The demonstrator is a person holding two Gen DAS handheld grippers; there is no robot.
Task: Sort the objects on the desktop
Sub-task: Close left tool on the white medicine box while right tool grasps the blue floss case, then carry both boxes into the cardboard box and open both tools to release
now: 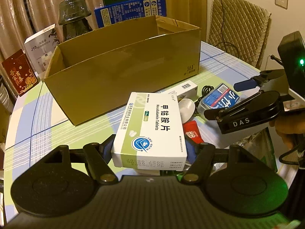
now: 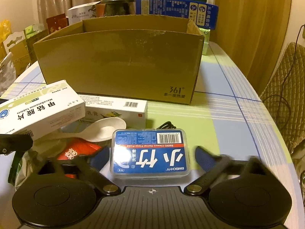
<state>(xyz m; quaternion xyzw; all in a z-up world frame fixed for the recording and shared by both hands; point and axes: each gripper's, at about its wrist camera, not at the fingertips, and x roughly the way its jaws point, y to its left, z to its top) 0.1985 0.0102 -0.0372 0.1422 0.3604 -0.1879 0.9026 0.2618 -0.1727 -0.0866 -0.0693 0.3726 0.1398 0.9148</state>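
- White-and-green Mecobalamin tablet carton point(image 1: 150, 127) pinched at its near end by the left gripper point(image 1: 152, 150), raised above the clutter, far end pointing at the cardboard box point(image 1: 122, 66). Could pivot or slip, since only one end is held and most of its length overhangs.
- Clear plastic BMBO floss-pick case point(image 2: 150, 152) on the tablecloth point(image 2: 238, 118) between the spread fingers of the right gripper point(image 2: 152, 158); jaws wide, pads apparently not yet touching it. Smooth lid, so may squirt out if squeezed off-centre.
- Red packet point(image 2: 76, 150) just beside the left pad, near enough to be caught in the closing grip.
- White spoon point(image 2: 99, 129) and black cable point(image 2: 167, 125) just beyond the case; could be dragged along.
- Tall front wall of the box: risk of clipping the rim on a low carry.
- Two grippers close together over one pile; possible collision.
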